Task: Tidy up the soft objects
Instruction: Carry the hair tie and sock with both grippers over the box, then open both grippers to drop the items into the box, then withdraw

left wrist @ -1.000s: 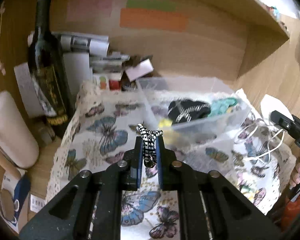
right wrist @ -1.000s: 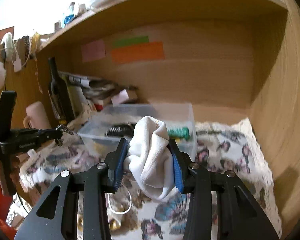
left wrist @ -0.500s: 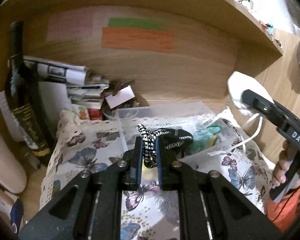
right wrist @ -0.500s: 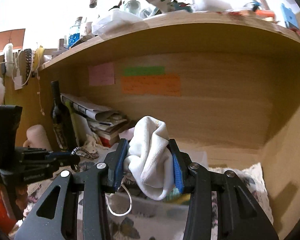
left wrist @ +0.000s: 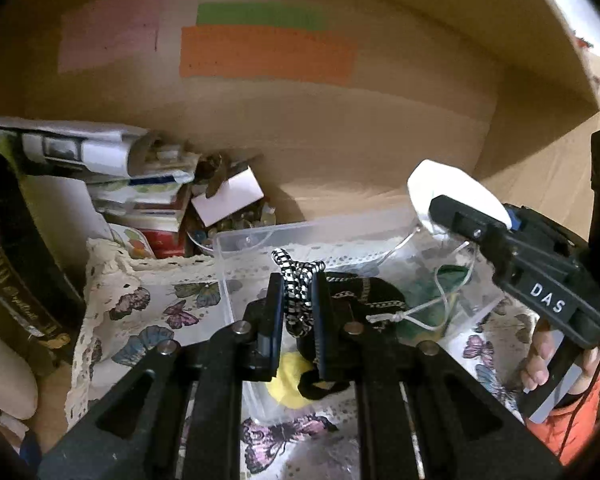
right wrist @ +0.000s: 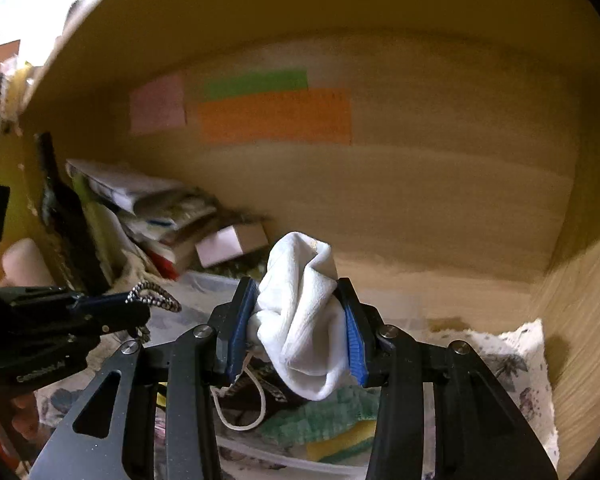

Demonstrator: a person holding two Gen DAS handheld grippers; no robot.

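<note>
My left gripper (left wrist: 297,298) is shut on a black-and-white braided cord (left wrist: 296,280) and holds it over the clear plastic bin (left wrist: 260,236). The bin holds a black patterned cloth (left wrist: 364,296), a green cloth (right wrist: 324,416) and a yellow item (left wrist: 290,376). My right gripper (right wrist: 298,332) is shut on a bunched white cloth (right wrist: 300,320) with a white string loop (right wrist: 240,408) hanging from it, above the bin. The right gripper also shows in the left wrist view (left wrist: 444,208), and the left gripper shows in the right wrist view (right wrist: 140,304).
A butterfly-print cloth (left wrist: 148,312) covers the shelf floor. A dark wine bottle (left wrist: 16,288) stands at the left, with stacked papers and books (left wrist: 132,192) behind. The wooden back wall (left wrist: 340,120) carries coloured paper notes. A wooden side wall (right wrist: 580,320) stands at the right.
Both grippers have moved forward toward the bin and lower, and now hang over it. The cord and the white cloth stay gripped.
</note>
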